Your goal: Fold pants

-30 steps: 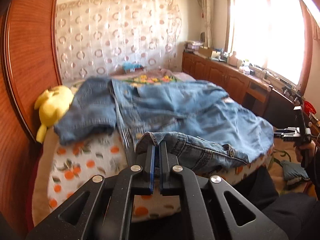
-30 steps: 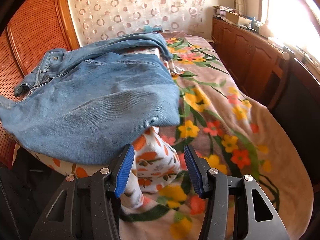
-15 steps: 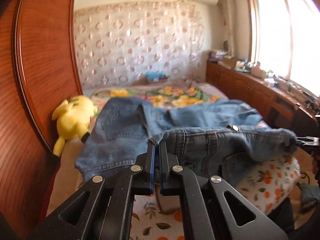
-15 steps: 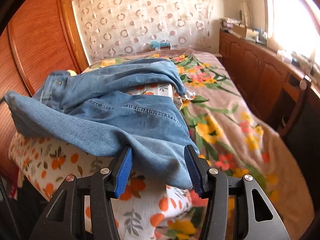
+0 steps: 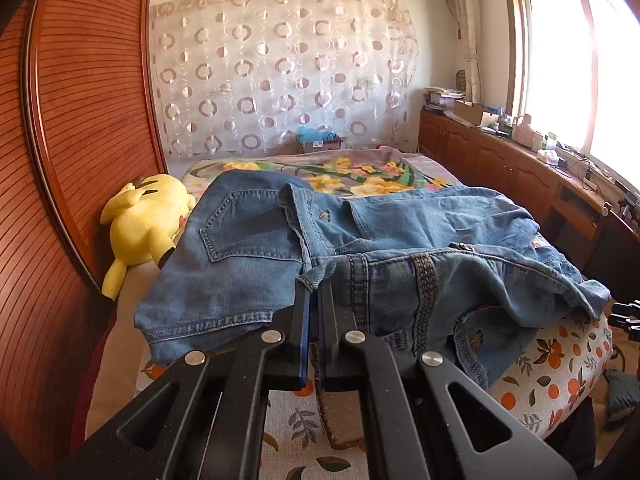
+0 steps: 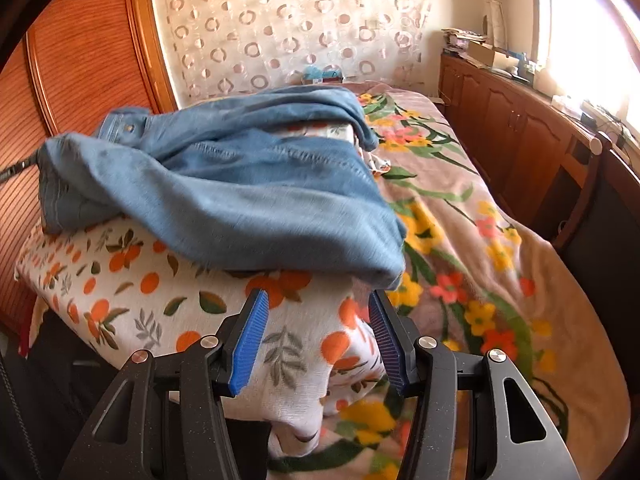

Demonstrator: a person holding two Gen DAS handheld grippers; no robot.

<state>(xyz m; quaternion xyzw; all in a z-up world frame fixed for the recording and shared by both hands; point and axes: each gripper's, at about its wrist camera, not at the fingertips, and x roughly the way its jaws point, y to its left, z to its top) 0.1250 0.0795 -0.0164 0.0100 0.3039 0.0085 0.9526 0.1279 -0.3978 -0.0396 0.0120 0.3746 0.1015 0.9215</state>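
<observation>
The bed (image 5: 120, 360) fills most of both views and serves as the landmark: a wooden headboard (image 5: 80, 128) rises along its left side, a curtain with ring patterns (image 5: 280, 72) hangs beyond its far end, and a row of wooden cabinets (image 6: 512, 120) runs along its right side under a bright window (image 5: 560, 60). A flowered blanket (image 6: 460, 220) covers the far and right part of the bed, and a white sheet printed with oranges (image 6: 132, 276) covers the near end.

The blue jeans (image 5: 248, 248) lie bunched across the near end of the bed, on the orange-print sheet, with the legs reaching toward the flowered blanket and a back pocket facing up on the headboard side. A yellow plush toy (image 5: 148, 216) lies on the bed against the headboard, just beside the jeans.

The left gripper (image 5: 314, 300) is pinched tight on the waistband corner of the jeans, its jaws almost meeting on the denim. The right gripper (image 6: 316, 320) stands about half spread over the near edge of the bed, just below the folded edge of the jeans; its blue pads (image 6: 250, 336) press on nothing, with only the orange-print sheet showing between them.
</observation>
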